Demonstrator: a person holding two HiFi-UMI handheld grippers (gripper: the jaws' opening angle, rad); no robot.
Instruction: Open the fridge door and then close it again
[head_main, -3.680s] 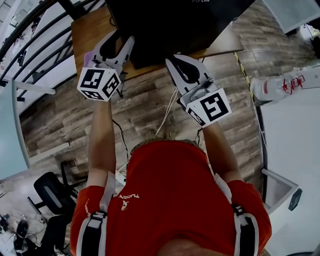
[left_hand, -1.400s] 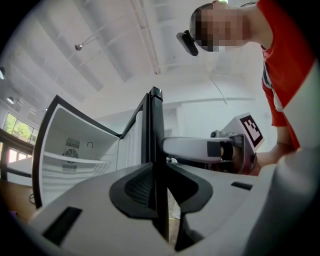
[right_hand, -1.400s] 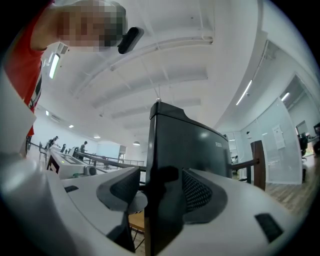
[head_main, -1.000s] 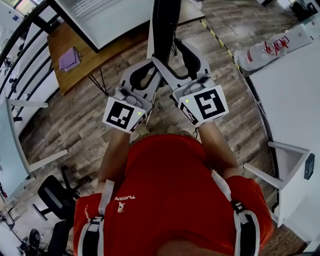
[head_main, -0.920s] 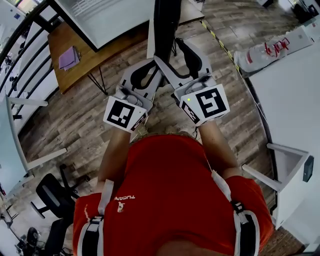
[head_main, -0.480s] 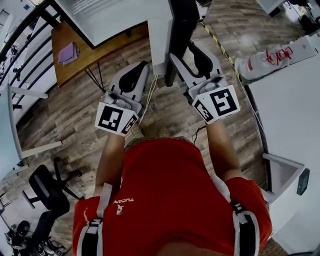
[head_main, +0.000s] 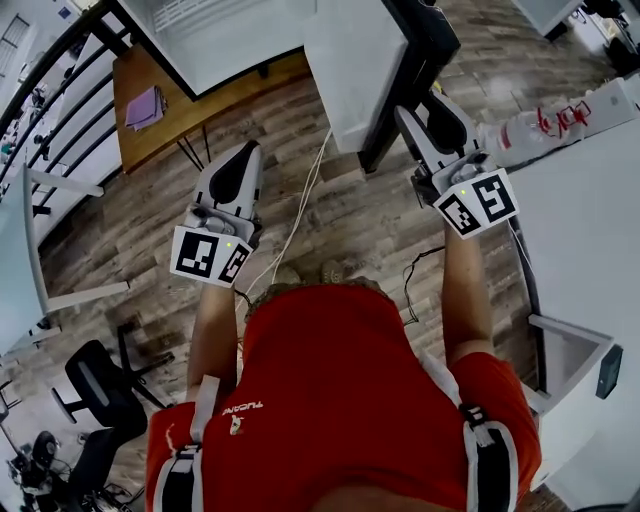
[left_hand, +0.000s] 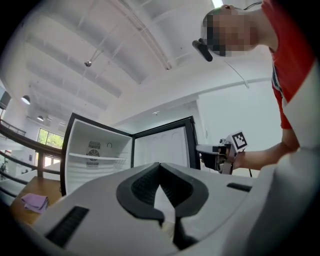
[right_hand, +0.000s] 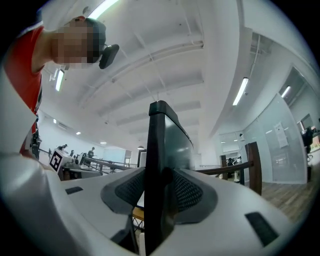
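The fridge (head_main: 220, 40) stands open at the top of the head view, its white inside (left_hand: 95, 160) showing. Its door (head_main: 360, 70) is swung out, white inner face toward me, black edge on the right. My right gripper (head_main: 425, 100) is at that edge. In the right gripper view the black door edge (right_hand: 157, 150) fills the gap of the right gripper (right_hand: 160, 185), whose jaws have just been closing and now press on it. My left gripper (head_main: 243, 152) hangs over the floor left of the door, apart from it. The left gripper (left_hand: 160, 172) is shut and holds nothing.
A wooden table (head_main: 200, 110) with a purple cloth (head_main: 145, 105) stands left of the fridge. A white cable (head_main: 300, 220) trails across the plank floor. A white table (head_main: 590, 220) with a white bottle-like object (head_main: 535, 130) is at the right. An office chair (head_main: 95, 385) sits lower left.
The door has swung wider, to the right, with my right gripper on its edge. My left gripper has come off the door, moved left and shut.
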